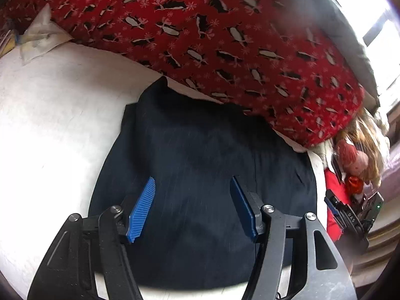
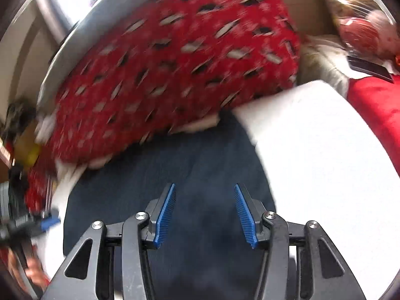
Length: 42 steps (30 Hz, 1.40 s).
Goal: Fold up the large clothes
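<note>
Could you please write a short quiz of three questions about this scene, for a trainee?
1. True or false: the left gripper is shut on the dark garment.
2. Which thing lies over the far edge of the garment? A) the red penguin blanket B) a towel C) a pillow in a blue cover
3. Fill in: the garment lies on a ______ surface.

Key
1. False: both the left gripper and the right gripper are open above the garment, with nothing between the fingers.
2. A
3. white
</note>
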Motion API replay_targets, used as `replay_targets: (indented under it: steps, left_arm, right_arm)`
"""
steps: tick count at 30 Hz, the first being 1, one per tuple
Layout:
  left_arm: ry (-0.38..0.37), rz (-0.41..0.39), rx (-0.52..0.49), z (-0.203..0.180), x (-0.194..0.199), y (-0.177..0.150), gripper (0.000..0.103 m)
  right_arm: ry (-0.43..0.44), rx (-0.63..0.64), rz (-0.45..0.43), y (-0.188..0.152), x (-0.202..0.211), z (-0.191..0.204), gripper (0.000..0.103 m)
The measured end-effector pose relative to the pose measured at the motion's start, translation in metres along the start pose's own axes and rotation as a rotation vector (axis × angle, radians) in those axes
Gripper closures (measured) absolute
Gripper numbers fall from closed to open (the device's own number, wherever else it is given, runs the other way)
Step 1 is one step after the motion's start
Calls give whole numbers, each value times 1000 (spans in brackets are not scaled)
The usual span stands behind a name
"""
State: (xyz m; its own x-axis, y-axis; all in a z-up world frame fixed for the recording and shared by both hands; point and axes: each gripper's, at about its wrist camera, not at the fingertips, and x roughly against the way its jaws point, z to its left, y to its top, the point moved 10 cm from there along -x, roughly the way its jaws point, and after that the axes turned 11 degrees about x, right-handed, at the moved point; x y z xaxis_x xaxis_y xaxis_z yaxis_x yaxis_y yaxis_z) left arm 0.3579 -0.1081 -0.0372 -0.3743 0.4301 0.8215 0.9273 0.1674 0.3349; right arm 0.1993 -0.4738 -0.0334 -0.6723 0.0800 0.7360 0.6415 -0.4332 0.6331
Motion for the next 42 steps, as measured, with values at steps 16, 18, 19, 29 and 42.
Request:
replay_targets:
  steps: [16, 18, 19, 29, 42]
  left_arm:
    - [113, 65, 19, 38, -57, 8, 33]
    - [57, 42, 53, 37, -40, 17, 33]
    - [24, 27, 80, 39, -31, 21, 33]
    - [26, 110, 198, 86, -27, -2, 33]
    - [-165, 196, 422, 123, -8, 9, 33]
  right_arm:
    - [-170, 40, 155, 2, -95, -39, 57]
    - [-171, 53, 87, 10, -77, -31, 55]
    - [-137, 50, 36, 13, -66, -24, 54]
    - [-114, 229, 100, -38, -71, 27, 49]
    - [-2, 390, 94, -46, -77, 110, 45]
